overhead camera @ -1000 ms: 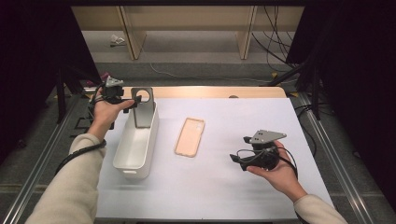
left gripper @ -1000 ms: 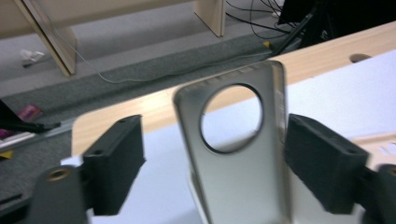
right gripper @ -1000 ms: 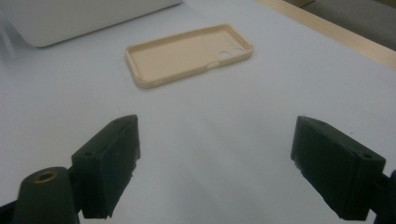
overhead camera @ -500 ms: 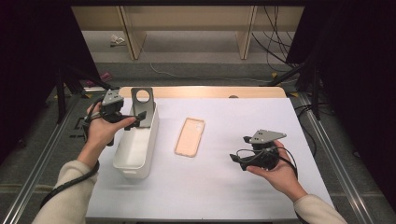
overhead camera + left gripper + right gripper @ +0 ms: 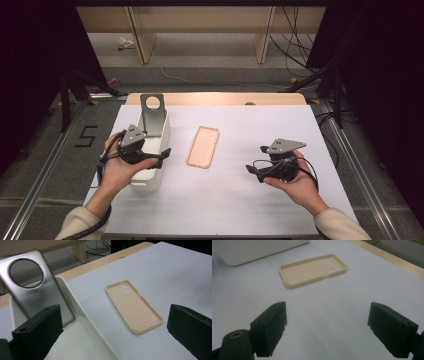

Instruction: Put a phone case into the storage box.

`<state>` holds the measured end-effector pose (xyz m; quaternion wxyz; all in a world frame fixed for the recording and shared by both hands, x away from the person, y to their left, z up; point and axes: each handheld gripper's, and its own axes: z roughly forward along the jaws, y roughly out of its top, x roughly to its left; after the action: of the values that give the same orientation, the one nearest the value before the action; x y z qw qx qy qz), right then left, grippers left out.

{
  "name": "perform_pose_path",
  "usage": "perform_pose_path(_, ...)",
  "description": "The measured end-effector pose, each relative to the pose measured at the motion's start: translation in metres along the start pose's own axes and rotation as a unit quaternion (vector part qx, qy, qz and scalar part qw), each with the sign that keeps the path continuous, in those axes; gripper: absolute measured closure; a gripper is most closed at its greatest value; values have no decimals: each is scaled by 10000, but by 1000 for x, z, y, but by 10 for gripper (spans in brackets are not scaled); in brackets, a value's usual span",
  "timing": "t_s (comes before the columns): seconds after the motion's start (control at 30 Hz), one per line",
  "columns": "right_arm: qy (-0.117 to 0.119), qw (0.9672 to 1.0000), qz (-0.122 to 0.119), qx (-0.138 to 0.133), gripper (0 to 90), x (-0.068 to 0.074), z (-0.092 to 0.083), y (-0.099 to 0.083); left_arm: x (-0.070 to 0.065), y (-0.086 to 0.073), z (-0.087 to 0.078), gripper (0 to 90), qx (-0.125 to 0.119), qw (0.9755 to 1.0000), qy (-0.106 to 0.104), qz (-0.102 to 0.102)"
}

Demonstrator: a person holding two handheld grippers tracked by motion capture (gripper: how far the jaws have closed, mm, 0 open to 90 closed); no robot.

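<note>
Brushed silver metal, a phone back plate (image 5: 37, 290) with a round camera cut-out, leans upright against the far end wall of the white bin (image 5: 155, 165); the left gripper view shows its sheen and the ring of the cut-out plainly, while the high view gives little more than a grey slab standing in the bin. The plate's long axis runs up and away from the person, cut-out end uppermost. The left gripper (image 5: 159, 154) sits over the near half of the bin, its jaws spread wide with nothing between them, having just been opening; in its own view the left jaw hangs above the bin's interior and the right one above the white table cover (image 5: 240, 200).

The beige phone case (image 5: 203, 146) lies flat on the cover just right of the bin, hollow side up; its long axis runs roughly away from the person, camera holes at the far end; the right gripper view shows the raised rim and both holes, which the high view barely resolves.

The left hand (image 5: 116, 167) grips from the side, wrist bent inward. The right hand (image 5: 295, 180) cradles the right gripper (image 5: 252, 170) from below, low over the cover and possibly resting on it; jaws apart and empty, pointing left toward the case.
</note>
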<state>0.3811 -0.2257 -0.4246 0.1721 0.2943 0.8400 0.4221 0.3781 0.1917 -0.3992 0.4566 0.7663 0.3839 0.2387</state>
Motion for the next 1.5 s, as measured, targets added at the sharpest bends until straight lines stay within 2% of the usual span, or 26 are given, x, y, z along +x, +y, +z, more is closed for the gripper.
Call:
perform_pose_path(0.2,4,10000,3,-18,165,0,0,0,-23,-17,-2,5,-36,9997,-253,48)
perform_pose_path(0.37,7,10000,13,-12,164,-1,1,1,-40,-29,-8,9,-138,9989,-409,170)
perform_pose_path(0.47,17,10000,2,-30,164,0,2,2,-47,-34,-14,9,-202,9986,-455,181)
perform_pose_path(0.63,63,10000,0,-19,164,1,5,4,-54,-39,-18,13,-258,9982,-416,339)
perform_pose_path(0.9,68,10000,14,-22,164,1,7,4,-57,-40,-17,15,-247,9977,-479,419)
perform_pose_path(1.17,79,10000,31,-40,162,1,8,6,-57,-40,-16,16,-263,9977,-488,381)
perform_pose_path(1.37,178,9998,3,14,170,8,16,10,-55,-41,-15,22,-292,9979,-480,310)
perform_pose_path(1.43,228,9997,-32,45,221,11,19,11,-55,-40,-15,27,-315,9980,-491,256)
perform_pose_path(1.5,244,9996,-96,48,332,13,20,13,-55,-41,-15,31,-308,9981,-462,254)
